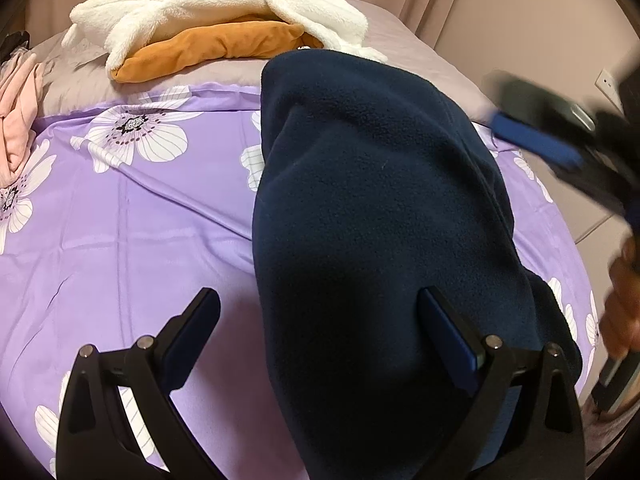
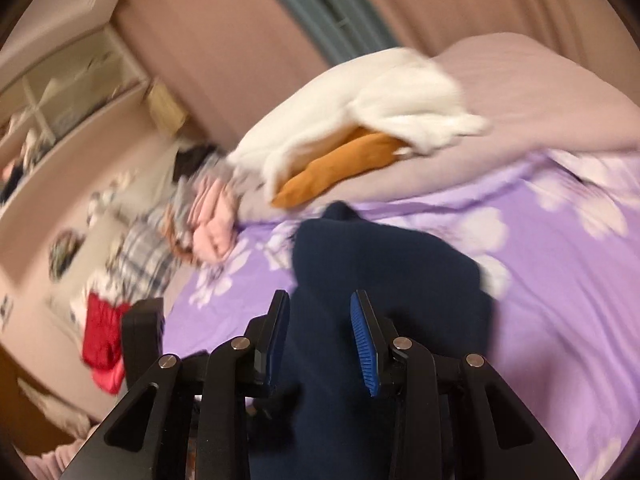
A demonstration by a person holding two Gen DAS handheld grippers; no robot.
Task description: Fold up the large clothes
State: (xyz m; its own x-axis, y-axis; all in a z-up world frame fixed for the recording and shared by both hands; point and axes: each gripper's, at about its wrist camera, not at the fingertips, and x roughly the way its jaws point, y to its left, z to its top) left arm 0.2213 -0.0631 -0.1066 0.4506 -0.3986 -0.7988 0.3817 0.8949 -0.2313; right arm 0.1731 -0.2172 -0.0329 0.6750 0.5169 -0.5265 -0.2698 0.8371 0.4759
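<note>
My left gripper (image 1: 320, 316) has its jaws spread wide, nothing pinched: the navy fleece garment (image 1: 368, 184) runs between them, under the jaw on the garment's side, and stretches away ahead in a long folded strip, while the other jaw hangs over bare purple floral bedsheet (image 1: 132, 232). My right gripper (image 2: 320, 322) stands with its jaws partly apart and empty, the same navy fleece (image 2: 384, 264) lying beyond and below them; this view is smeared by motion. From the left camera I see the right gripper (image 1: 532, 140) blurred, off past the fleece's far edge. Farther ahead of both jaws, a white fluffy garment (image 1: 208, 0) lies over an orange cushion (image 1: 216, 46), with pink clothing (image 1: 18, 116) off to the side.
</note>
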